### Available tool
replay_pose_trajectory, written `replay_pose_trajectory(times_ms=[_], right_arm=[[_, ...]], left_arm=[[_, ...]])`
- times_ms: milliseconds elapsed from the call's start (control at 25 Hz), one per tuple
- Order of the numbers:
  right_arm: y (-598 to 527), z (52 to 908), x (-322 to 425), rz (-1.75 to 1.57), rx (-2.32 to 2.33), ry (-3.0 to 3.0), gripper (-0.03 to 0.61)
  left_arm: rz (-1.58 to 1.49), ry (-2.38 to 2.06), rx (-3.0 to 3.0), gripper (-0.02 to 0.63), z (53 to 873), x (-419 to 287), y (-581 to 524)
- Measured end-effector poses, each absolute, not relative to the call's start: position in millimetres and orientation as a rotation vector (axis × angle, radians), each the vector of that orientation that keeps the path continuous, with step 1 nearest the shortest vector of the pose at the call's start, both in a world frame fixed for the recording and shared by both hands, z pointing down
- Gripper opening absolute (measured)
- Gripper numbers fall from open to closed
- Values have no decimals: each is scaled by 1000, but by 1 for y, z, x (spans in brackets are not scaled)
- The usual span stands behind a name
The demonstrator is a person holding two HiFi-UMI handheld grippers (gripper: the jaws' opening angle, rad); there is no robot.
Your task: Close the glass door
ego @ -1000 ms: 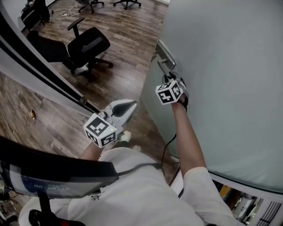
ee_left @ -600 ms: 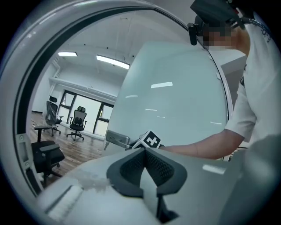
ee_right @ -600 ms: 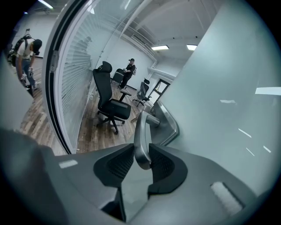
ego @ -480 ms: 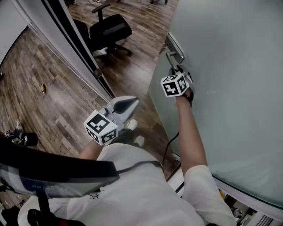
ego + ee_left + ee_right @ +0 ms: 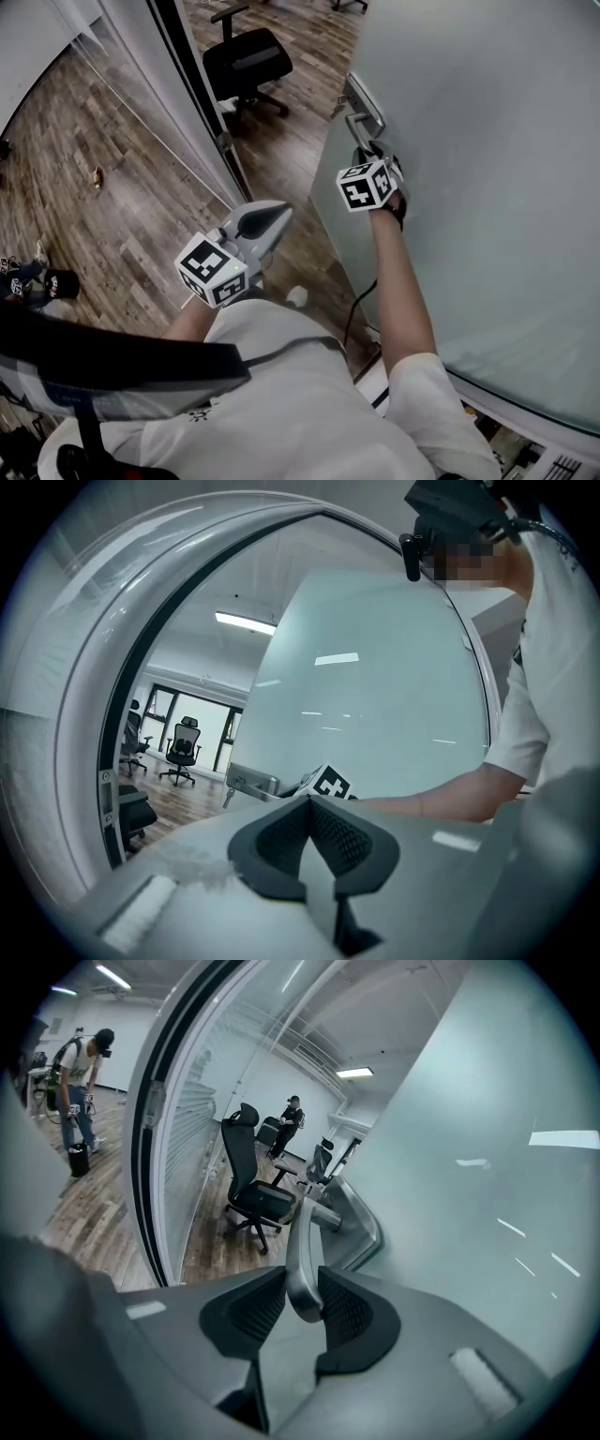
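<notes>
The frosted glass door [image 5: 487,187] fills the right side of the head view and stands ajar. My right gripper [image 5: 368,150] reaches its metal lever handle [image 5: 359,120] near the door's edge. In the right gripper view the right gripper [image 5: 302,1302] is shut on the handle [image 5: 302,1241], with the lever pinched between the dark pads. My left gripper [image 5: 279,210] hangs in the air left of the door, touching nothing. In the left gripper view the left gripper [image 5: 309,803] is shut and holds nothing; beyond it stand the door [image 5: 375,714] and the handle [image 5: 251,782].
The black door frame [image 5: 202,103] with its glass wall runs just left of the door's edge. A black office chair [image 5: 246,61] stands beyond on the wood floor. One person stands [image 5: 80,1063] and another sits [image 5: 292,1115] farther off. A cable hangs below my right arm.
The door and both grippers have swung towards the black frame, which now stands much nearer the door's edge. The right gripper has kept its hold on the handle throughout.
</notes>
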State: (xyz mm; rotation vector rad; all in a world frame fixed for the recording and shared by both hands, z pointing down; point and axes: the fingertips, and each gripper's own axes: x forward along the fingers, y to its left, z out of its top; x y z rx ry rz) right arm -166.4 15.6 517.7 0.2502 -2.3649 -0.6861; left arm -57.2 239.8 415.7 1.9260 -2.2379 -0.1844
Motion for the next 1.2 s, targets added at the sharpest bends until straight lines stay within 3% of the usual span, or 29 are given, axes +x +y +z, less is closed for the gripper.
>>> replay_pose_trajectory(times_ms=[1200], right_arm=[[125, 510, -137, -715, 25, -2458, 114]], left_arm=[[-214, -2259, 1950, 5, 389, -107, 296]])
